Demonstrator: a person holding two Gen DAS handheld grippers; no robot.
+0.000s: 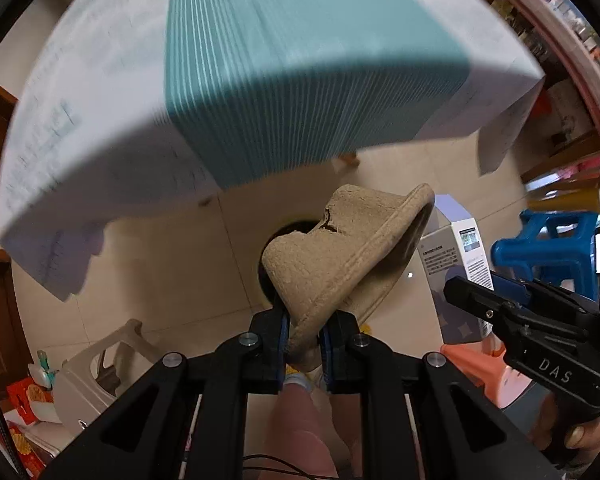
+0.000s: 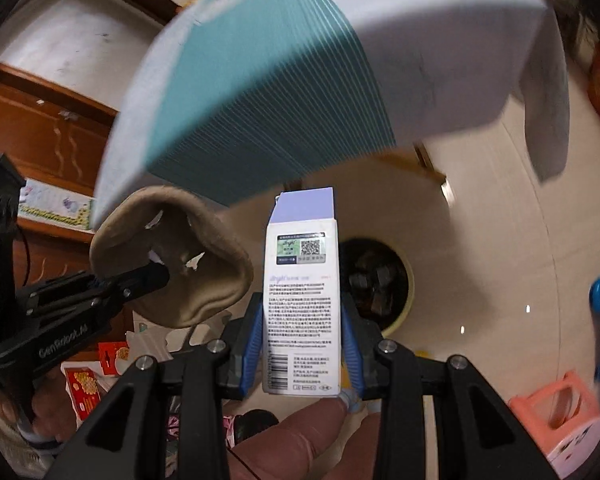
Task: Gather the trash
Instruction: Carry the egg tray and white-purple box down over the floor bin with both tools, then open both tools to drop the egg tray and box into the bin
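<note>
Claws (image 1: 304,344) (image 2: 302,344): one pulp tray (image 1: 340,256), one carton (image 2: 302,300).

A cloth-draped bench, stools and household clutter over a pale tiled floor.

The bench (image 1: 260,80) fills the upper part of both views, covered by a white cloth (image 1: 80,152) with a teal ribbed mat (image 1: 284,72) laid along its middle; the cloth's corners hang past the edge. Beneath it lies the tiled floor (image 1: 172,248). A blue plastic stool (image 1: 548,248) stands at the right, a pink stool (image 2: 556,412) low down near it, and a beige stool (image 1: 100,368) lies tipped at the lower left, beside red printed packets (image 2: 84,392). Brown wooden cabinets (image 2: 48,132) line the wall at the left, and blurred, crowded shelves (image 1: 560,28) run along the far right.
</note>
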